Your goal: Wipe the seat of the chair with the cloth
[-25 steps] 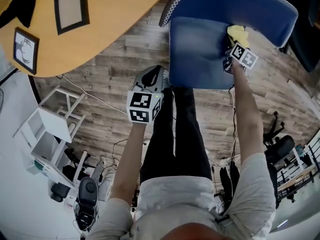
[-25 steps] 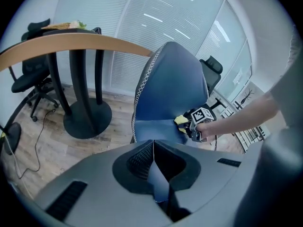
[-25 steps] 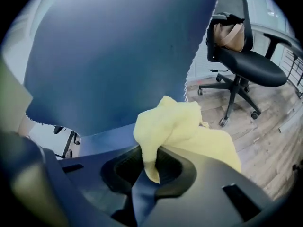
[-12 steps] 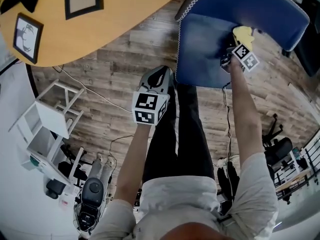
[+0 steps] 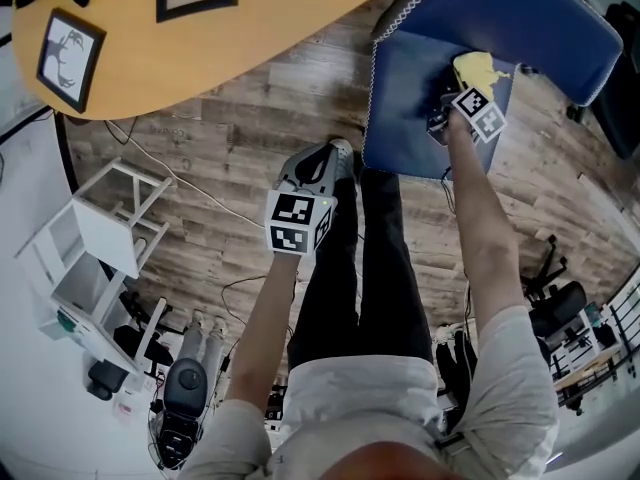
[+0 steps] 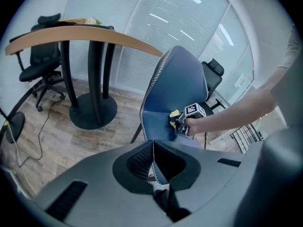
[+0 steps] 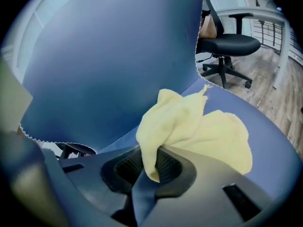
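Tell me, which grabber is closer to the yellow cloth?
Right. The right gripper is pinching the yellow cloth on the chair seat; the left gripper hangs shut over the floor, away from the cloth.

This looks like an office. A long curved wooden worktop [image 6: 85, 32] stands on a black pedestal base [image 6: 92, 110], with a black swivel chair [image 6: 40, 67] on castors beside it and another such chair [image 7: 227, 44] further off. Tall glazed walls hung with pale slatted blinds [image 6: 156, 22] close off the room. The floor [image 5: 230, 138] is grey-brown wood plank, with loose cables [image 6: 42, 126] trailing over it. A blue padded chair [image 6: 177, 86] and a white shelf unit [image 5: 100, 248] stand nearby.
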`<action>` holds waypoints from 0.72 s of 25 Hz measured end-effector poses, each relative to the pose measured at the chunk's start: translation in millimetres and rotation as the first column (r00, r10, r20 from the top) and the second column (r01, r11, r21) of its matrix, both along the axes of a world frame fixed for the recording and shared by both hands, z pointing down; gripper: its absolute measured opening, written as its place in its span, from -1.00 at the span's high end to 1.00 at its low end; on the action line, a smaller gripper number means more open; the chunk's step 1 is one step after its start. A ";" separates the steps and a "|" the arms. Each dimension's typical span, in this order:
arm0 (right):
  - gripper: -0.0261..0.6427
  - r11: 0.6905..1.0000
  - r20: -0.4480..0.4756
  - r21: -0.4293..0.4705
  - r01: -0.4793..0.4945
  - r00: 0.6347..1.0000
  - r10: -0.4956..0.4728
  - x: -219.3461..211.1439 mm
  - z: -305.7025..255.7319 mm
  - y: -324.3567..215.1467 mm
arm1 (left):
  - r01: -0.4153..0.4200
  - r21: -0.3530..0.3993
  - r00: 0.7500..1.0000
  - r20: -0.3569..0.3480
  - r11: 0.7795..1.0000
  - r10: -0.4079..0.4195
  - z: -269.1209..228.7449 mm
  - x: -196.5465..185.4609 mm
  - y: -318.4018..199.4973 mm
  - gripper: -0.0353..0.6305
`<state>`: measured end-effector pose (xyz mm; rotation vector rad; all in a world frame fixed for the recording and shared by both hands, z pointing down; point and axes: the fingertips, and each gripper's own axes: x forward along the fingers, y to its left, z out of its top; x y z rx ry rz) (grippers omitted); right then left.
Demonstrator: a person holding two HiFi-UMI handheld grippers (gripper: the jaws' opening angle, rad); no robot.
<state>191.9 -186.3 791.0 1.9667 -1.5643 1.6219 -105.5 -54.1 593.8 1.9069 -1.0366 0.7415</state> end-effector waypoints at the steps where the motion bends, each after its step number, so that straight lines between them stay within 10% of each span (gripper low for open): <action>1: 0.72 1.000 0.004 -0.001 -0.001 1.000 0.001 -5.3 0.0 0.0 | 0.000 -0.004 1.000 -0.003 1.000 0.000 1.3 -0.2 3.5 0.81; 18: 0.72 1.000 0.053 -0.001 0.005 0.999 -0.005 -70.5 -3.2 -0.2 | 0.008 -0.005 1.000 -0.017 1.000 -0.008 4.3 -27.9 30.1 0.81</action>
